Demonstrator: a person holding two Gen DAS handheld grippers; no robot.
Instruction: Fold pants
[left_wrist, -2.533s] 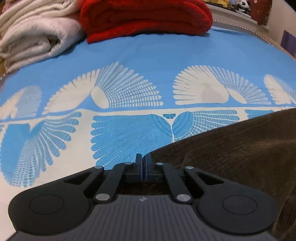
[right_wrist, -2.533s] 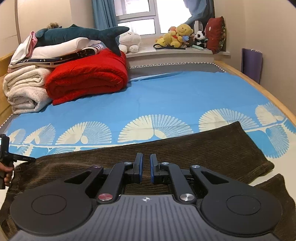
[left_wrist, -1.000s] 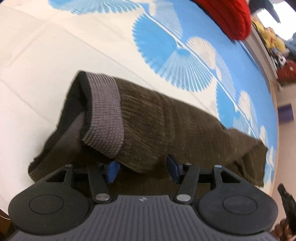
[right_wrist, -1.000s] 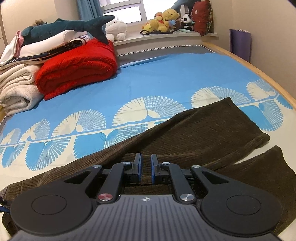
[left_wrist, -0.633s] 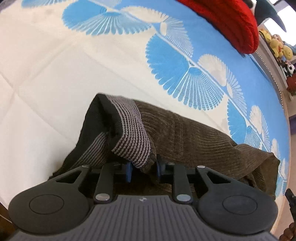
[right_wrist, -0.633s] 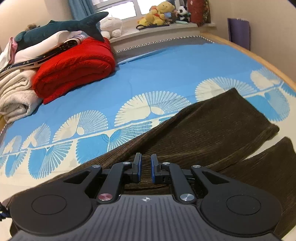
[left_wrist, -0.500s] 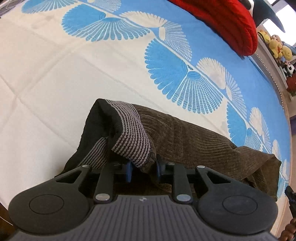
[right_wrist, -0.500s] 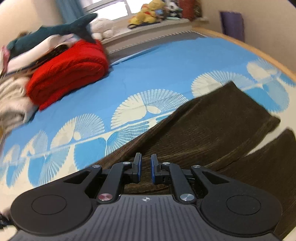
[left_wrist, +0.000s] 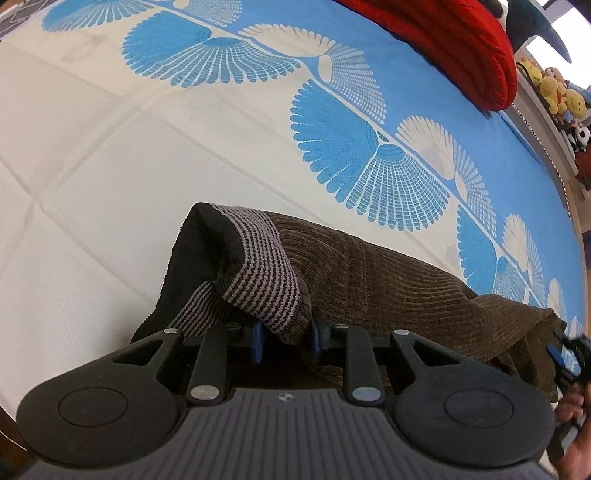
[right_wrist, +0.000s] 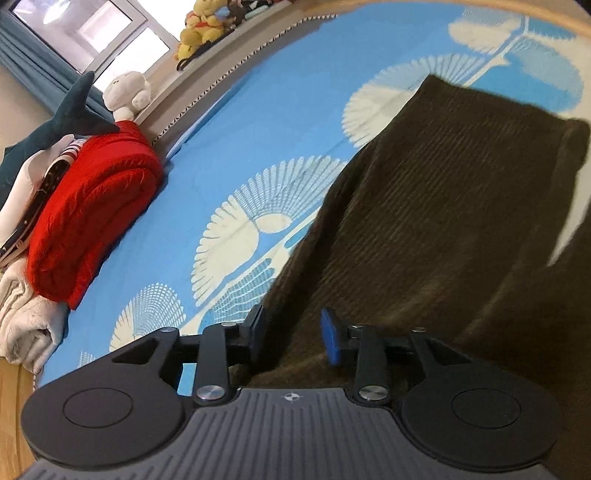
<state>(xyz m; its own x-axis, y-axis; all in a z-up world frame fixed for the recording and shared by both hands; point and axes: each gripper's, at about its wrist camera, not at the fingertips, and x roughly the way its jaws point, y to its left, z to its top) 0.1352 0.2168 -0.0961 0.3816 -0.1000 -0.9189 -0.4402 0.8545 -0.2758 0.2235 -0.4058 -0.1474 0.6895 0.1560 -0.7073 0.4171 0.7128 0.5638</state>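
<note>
Dark brown corduroy pants (left_wrist: 388, 280) lie on the bed, with a grey striped waistband (left_wrist: 258, 269) turned up. My left gripper (left_wrist: 284, 338) is shut on the waistband's bunched edge, which fills the gap between the jaws. In the right wrist view the pants (right_wrist: 443, 206) stretch away toward a leg end at the upper right. My right gripper (right_wrist: 293, 338) is open, its jaws on either side of the pants' left edge. The right gripper (left_wrist: 565, 354) also shows at the far right of the left wrist view, by the pants' far end.
The bed sheet (left_wrist: 92, 177) is cream with blue fan patterns. A folded red blanket (right_wrist: 92, 206) and cream towels (right_wrist: 26, 321) are stacked at the bed's far left. Plush toys (right_wrist: 199, 22) line the window ledge. The wooden bed edge (right_wrist: 11, 406) is at the lower left.
My right gripper has opened and tilted, now straddling the pants' edge. My left gripper stays shut on the waistband and has barely moved.
</note>
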